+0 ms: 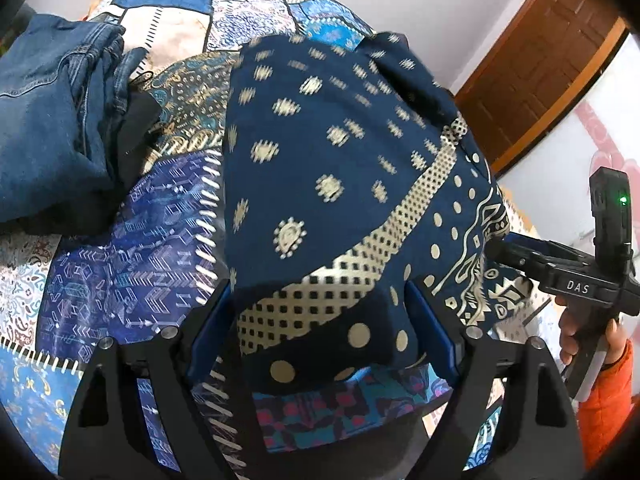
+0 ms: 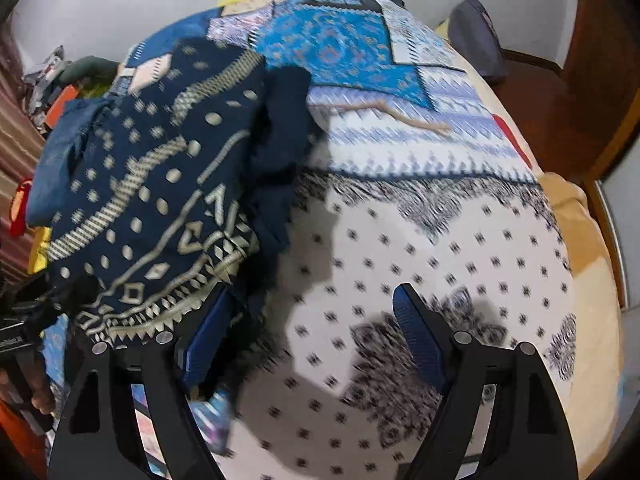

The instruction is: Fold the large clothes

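progress: partway, we judge | navy printed garment (image 1: 340,168) bunched on bed (image 2: 460,248), folds left to do | left claw (image 1: 320,320) apart, cloth between unpressed | right claw (image 2: 304,344) apart, nothing gripped | jeans (image 1: 48,112) heaped beside

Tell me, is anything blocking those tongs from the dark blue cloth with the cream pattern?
Nothing visible. The navy cream-printed garment already lies between the left tongs' open fingers. The right tongs are open beside its edge, over the bare patchwork bedspread.
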The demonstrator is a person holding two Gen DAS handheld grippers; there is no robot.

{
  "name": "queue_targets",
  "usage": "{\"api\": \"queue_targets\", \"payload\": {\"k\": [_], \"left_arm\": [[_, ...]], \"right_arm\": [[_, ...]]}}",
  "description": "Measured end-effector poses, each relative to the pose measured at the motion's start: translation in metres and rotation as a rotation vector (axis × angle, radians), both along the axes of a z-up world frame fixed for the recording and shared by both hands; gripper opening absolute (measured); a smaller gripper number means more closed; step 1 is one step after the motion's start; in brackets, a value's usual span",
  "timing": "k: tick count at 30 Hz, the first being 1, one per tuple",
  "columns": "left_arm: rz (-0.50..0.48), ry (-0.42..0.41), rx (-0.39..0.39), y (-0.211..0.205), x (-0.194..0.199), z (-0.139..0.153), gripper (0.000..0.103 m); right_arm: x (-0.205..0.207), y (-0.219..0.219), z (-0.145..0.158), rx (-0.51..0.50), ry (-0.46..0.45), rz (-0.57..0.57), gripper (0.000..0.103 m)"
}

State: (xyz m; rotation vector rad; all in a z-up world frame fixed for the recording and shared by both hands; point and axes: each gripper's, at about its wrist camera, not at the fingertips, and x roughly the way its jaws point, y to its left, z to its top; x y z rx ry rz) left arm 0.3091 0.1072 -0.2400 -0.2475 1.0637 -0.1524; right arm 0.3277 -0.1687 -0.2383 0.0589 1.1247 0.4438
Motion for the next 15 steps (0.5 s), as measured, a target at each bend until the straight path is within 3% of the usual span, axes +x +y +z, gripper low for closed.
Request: {"api": "queue_targets", "payload": {"k": [5, 15], "left_arm": [[0.013, -0.034, 0.069, -0.006, -0.012, 0.013, 0.085], [0.056, -0.159, 0.212, 0.007, -0.024, 0.071, 0.085]], "right_arm": [[-0.013, -0.006, 0.019, -0.120, -0.060, -0.003, 0.078], [-0.029, -0.015, 0.076, 0.013, -0.159, -0.005, 0.080]]}}
